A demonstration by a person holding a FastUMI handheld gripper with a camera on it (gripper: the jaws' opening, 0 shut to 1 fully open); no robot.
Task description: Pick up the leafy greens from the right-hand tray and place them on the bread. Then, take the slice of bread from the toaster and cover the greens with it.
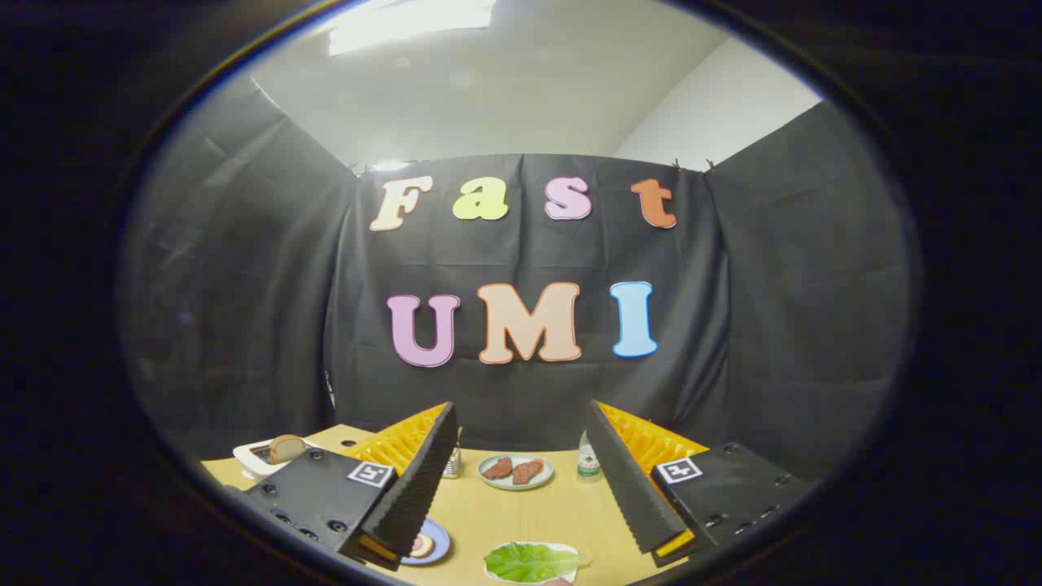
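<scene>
Tongs (521,472) gaping wide, gripping nothing, hovering over counter (529,513). Leafy greens (529,561) lying on white tray (580,560) between fingers, at near counter edge. Plate with two meat patties (514,470) sitting ahead, bare counter between. Toaster (264,457) holding bread slice (286,447) beyond left finger. Water bottle (587,460) standing by right finger, label unreadable.

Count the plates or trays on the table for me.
3, perhaps more hidden behind the fingers. A plate with two brown pieces lies beyond the open jaws; a tray with leafy greens sits between them, near; a small blue plate peeks beside one finger.
</scene>
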